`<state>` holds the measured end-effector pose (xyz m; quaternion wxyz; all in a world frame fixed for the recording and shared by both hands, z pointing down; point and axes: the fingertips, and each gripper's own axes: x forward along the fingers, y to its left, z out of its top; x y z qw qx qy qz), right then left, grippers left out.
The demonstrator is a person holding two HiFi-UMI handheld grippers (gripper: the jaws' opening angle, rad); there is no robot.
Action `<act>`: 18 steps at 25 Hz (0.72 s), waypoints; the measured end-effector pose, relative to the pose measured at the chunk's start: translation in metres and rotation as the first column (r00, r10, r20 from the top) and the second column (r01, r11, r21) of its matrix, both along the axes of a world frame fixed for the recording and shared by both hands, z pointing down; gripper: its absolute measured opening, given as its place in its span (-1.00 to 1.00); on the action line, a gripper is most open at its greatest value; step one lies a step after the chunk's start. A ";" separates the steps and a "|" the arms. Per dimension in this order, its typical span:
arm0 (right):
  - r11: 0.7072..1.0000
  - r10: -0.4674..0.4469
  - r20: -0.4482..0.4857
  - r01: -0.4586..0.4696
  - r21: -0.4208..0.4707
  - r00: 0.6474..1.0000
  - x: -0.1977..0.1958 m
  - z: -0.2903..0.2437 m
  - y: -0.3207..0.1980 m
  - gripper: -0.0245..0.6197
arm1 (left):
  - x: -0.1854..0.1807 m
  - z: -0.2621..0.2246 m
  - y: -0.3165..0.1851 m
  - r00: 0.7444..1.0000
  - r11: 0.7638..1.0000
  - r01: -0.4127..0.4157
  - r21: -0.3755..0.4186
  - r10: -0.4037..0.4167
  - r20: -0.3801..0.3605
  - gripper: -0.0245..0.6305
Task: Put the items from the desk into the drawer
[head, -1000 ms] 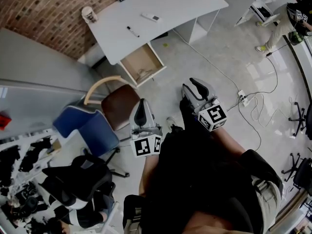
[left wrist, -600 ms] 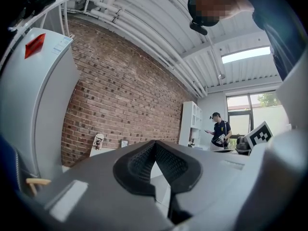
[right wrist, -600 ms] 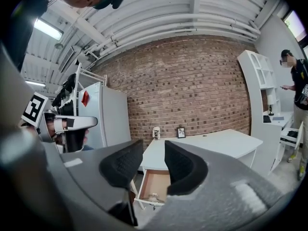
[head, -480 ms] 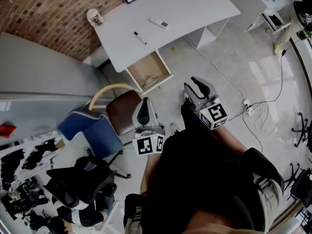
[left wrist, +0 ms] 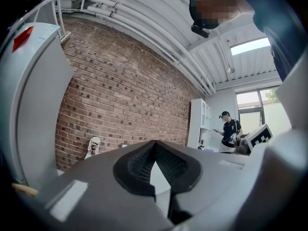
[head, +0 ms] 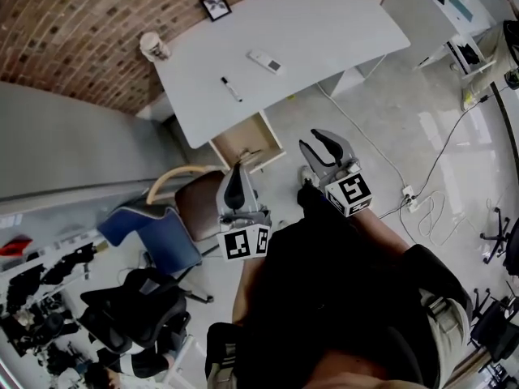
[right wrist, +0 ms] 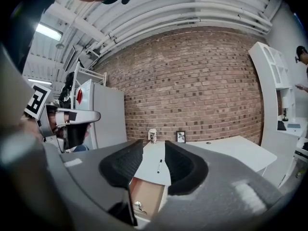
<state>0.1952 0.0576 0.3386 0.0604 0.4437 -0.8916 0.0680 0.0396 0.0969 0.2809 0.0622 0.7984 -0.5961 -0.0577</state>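
Ahead, a white desk (head: 324, 31) stands against a brick wall (head: 73, 39), bearing a marker (head: 231, 89), remote (head: 265, 61), cup (head: 152, 45) and picture frame (head: 216, 6). Its drawer (head: 243, 140) hangs open below the front edge. Both grippers hover over the pale floor (head: 389, 128), well apart from the desk. The left gripper (head: 235, 181) has its jaws closed on nothing, and the right gripper (head: 323, 143) has its jaws parted and empty.
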 end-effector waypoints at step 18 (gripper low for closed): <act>0.993 -0.105 -0.049 0.102 -0.064 0.993 0.034 0.031 -0.137 -0.42 | 0.046 -0.009 -0.097 0.995 0.995 0.104 -0.016 -0.103 0.013 -0.90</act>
